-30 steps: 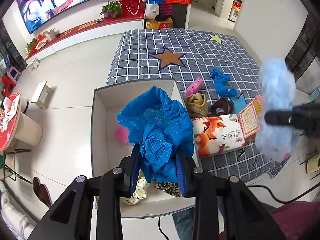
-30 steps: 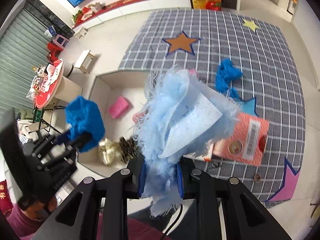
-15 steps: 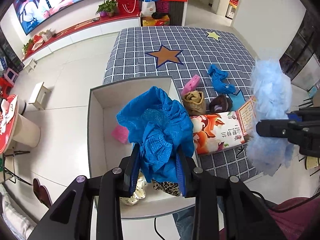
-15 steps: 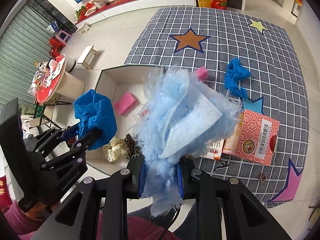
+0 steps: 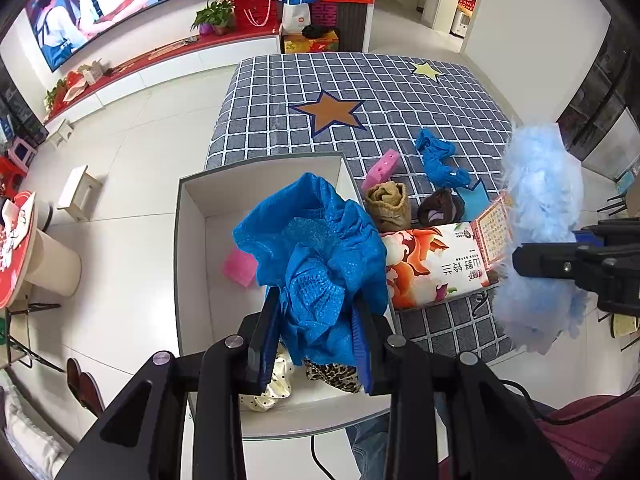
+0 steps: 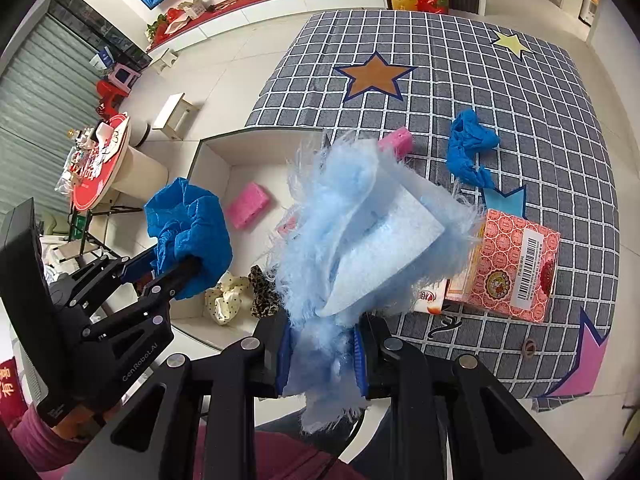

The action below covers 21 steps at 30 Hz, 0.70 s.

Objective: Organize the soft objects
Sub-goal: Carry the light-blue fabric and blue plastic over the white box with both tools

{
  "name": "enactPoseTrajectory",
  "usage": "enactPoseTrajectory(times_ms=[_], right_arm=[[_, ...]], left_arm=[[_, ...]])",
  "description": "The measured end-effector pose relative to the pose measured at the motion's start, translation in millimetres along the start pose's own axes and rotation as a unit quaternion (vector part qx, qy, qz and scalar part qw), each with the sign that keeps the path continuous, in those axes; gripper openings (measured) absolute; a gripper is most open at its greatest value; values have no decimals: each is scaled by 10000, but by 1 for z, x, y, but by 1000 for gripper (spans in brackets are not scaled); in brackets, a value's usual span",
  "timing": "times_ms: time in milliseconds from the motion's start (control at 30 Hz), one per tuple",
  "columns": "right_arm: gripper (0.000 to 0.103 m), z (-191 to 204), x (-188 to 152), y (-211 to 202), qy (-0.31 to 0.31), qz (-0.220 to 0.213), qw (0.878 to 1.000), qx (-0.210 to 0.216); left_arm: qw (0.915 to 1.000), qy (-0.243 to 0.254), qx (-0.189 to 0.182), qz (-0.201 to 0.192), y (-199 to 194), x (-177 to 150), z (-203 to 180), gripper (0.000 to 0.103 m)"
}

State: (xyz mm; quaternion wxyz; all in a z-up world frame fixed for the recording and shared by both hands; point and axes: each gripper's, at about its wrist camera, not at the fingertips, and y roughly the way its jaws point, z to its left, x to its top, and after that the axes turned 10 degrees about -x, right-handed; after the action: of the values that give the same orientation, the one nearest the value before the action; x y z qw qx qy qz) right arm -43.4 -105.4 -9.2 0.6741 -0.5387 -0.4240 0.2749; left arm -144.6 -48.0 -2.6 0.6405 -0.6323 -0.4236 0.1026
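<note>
My left gripper is shut on a crumpled blue shoe cover and holds it above the white box; it also shows in the right wrist view. My right gripper is shut on a fluffy light-blue cloth, held over the box's right side; it shows in the left wrist view. In the box lie a pink sponge, a cream dotted scrunchie and a leopard scrunchie.
On the checked rug lie another blue shoe cover, a pink sponge, a tan rolled cloth, a dark brown cloth, a tissue pack and a red patterned box. White tiled floor lies left.
Both grippers have risen a little with their loads still held; the box and rug look slightly further away. The right gripper's fluffy cloth has shifted slightly toward the box.
</note>
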Motion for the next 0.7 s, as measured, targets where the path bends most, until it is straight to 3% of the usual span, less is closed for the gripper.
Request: enactPoseTrajectory(times_ms=[700], right_arm=[[26, -4, -5, 5, 143, 105, 9998, 57]], left_arm=[[10000, -30, 27, 70, 5, -1, 1, 35]])
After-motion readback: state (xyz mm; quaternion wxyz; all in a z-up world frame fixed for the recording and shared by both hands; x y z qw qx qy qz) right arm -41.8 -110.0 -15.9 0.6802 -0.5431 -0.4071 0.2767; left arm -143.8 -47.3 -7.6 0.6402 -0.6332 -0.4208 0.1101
